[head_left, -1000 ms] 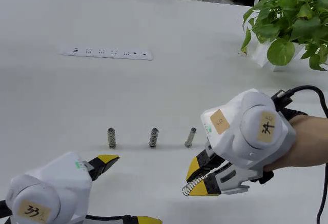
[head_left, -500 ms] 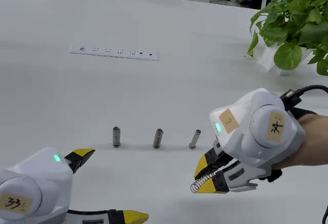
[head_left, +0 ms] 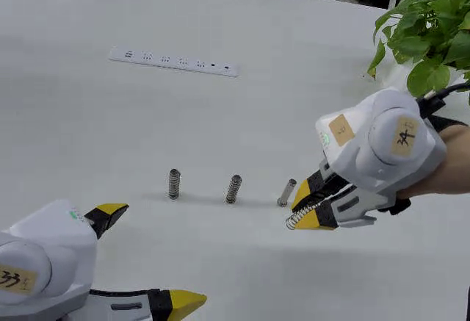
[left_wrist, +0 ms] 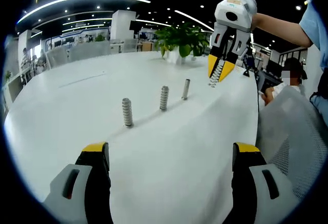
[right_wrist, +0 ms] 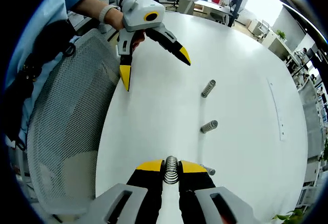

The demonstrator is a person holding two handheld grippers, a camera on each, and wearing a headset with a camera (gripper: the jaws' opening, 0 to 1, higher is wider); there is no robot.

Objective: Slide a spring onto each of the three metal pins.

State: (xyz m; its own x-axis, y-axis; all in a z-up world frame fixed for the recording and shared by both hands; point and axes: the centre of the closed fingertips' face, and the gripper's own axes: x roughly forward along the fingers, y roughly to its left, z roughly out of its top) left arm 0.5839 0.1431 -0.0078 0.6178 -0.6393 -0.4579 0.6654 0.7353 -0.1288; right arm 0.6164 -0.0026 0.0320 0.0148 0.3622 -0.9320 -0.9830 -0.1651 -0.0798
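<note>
Steel spring (head_left: 294,219) sits pinched between the closed fingers (head_left: 314,219) of the right gripper (head_left: 302,208), just beside the bare pin (head_left: 286,192) on the desk (head_left: 220,130). Left pin (head_left: 174,184) and middle pin (head_left: 233,189) already carry springs. Left gripper (head_left: 145,258) hangs wide open, well apart. Best, I judge: tip the spring upright, centre its open end over the pin top, lower straight, then let go.

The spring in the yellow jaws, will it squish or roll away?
The small metal coil spring is open wire coils, so it probably squashes. Pinched by the right gripper with one end sticking out, it might flick free. Being round, it would likely roll on the smooth white table.
</note>
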